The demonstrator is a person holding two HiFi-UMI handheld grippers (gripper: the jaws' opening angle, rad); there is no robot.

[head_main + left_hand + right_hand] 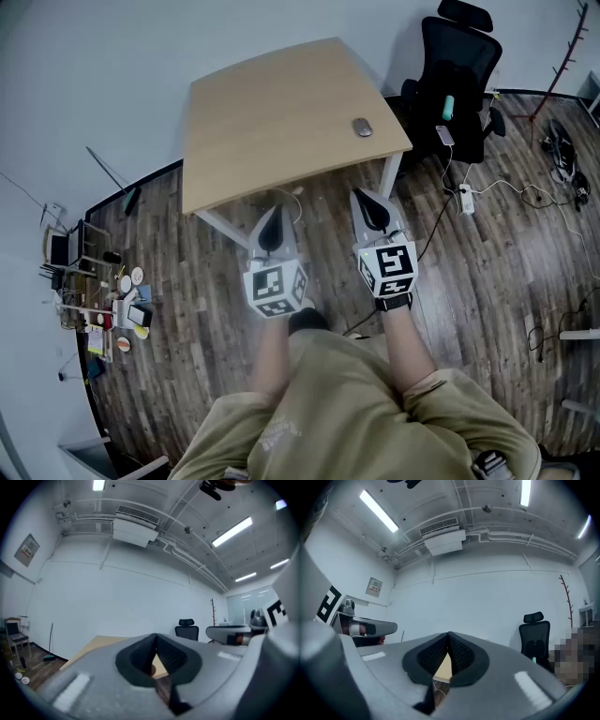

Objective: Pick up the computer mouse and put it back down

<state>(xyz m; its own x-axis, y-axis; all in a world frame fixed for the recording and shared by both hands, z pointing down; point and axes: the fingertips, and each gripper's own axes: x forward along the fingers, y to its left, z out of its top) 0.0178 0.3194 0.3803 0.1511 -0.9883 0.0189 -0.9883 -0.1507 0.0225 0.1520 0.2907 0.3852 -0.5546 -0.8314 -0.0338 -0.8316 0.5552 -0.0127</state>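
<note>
Computer mouse [362, 127]: we logged one small grey mouse lying on the table top, near its far right corner, untouched by either gripper.
Table [272, 122]: we noted a light wooden top on white legs, with no other item seen on it.
Floor [487, 281]: we recorded dark wood planks with cables trailing to a white power strip [466, 199] to the right of the table.
Room: we counted plain white walls, strip lights, and a ceiling air unit [133, 527] with pipes.
Office chair [455, 66]: black, with a headrest, it stood just beyond the table's right corner. We saw two small things on it, too small to name.
Coat stand [562, 56]: thin and red, in the far right corner.
Left gripper [272, 220]: we found it held level in front of the person, short of the table's near edge and well apart from the mouse. Its jaws were closed tip to tip on nothing.
Right gripper [372, 208]: level beside the left one, aimed at the table. We saw its jaws pressed together and empty.
Person [356, 412]: standing in an olive top, both forearms stretched forward.
Low rack [103, 300]: at the left wall we saw a crowd of small items, which we could not sort.
</note>
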